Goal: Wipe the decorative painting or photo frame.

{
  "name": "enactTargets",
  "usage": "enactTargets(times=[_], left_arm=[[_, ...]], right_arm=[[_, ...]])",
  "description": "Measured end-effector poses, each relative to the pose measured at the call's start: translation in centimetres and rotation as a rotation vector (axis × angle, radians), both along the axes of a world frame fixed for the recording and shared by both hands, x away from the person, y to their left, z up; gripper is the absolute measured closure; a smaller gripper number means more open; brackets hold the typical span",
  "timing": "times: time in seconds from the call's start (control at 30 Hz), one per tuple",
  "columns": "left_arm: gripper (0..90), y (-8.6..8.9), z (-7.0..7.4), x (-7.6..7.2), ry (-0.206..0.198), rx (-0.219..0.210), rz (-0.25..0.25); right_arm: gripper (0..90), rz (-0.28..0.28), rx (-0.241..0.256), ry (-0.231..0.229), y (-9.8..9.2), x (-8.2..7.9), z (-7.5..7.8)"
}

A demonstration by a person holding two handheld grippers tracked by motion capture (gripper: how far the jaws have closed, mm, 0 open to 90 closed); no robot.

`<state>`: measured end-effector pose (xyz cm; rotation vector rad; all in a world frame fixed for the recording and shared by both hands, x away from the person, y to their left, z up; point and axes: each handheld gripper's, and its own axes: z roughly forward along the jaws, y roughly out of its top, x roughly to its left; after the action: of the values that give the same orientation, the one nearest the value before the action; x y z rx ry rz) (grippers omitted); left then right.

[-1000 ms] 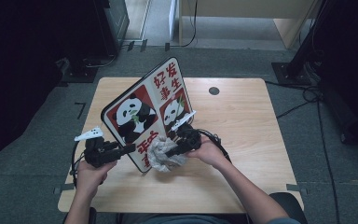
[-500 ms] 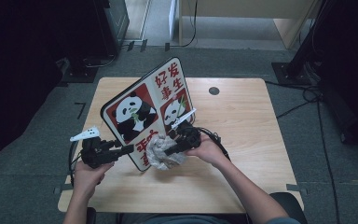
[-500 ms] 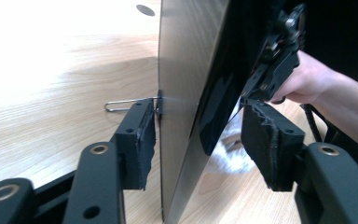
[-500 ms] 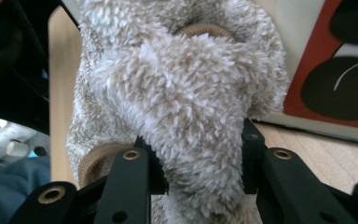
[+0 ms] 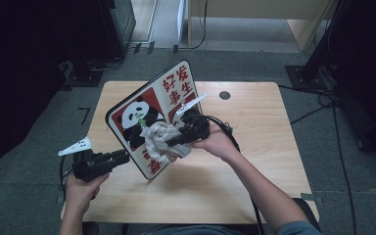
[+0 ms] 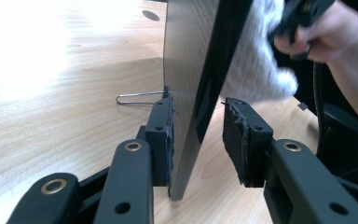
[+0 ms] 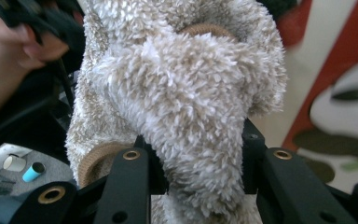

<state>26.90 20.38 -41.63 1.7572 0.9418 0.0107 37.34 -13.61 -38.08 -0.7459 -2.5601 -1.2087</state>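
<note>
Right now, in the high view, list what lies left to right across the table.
Left gripper → panda sign → cloth → right gripper → right hand → dark round hole in the table.

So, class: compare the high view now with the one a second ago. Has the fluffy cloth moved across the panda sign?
Yes. The cloth in the right hand-held gripper has slid up from the panda sign's bottom edge toward the panda picture.

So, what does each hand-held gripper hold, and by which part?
The right hand-held gripper is shut on a bunched part of the fluffy cloth. The left hand-held gripper is open around the panda sign's lower edge, one jaw touching.
</note>
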Motion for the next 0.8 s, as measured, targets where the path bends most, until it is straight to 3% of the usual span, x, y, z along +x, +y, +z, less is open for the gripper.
enactTargets(times=[0.07,0.2,0.37,0.8], left_arm=[[67.9,0.4,0.0,-0.3,-0.012,0.007,0.006],[70.6,1.0,-0.1,-0.2,-0.021,0.005,0.024],[71.3,1.0,-0.4,0.8,-0.015,-0.002,0.033],[71.6,0.3,-0.4,3.3,-0.029,0.002,-0.001]], right_arm=[[65.7,0.004,0.009,-0.009,0.6,0.3,1.6],[65.7,0.018,0.014,-0.023,1.3,0.4,3.2],[65.7,0.042,0.027,-0.076,2.8,0.4,6.2],[65.7,0.067,0.049,-0.126,5.8,-0.1,10.7]])
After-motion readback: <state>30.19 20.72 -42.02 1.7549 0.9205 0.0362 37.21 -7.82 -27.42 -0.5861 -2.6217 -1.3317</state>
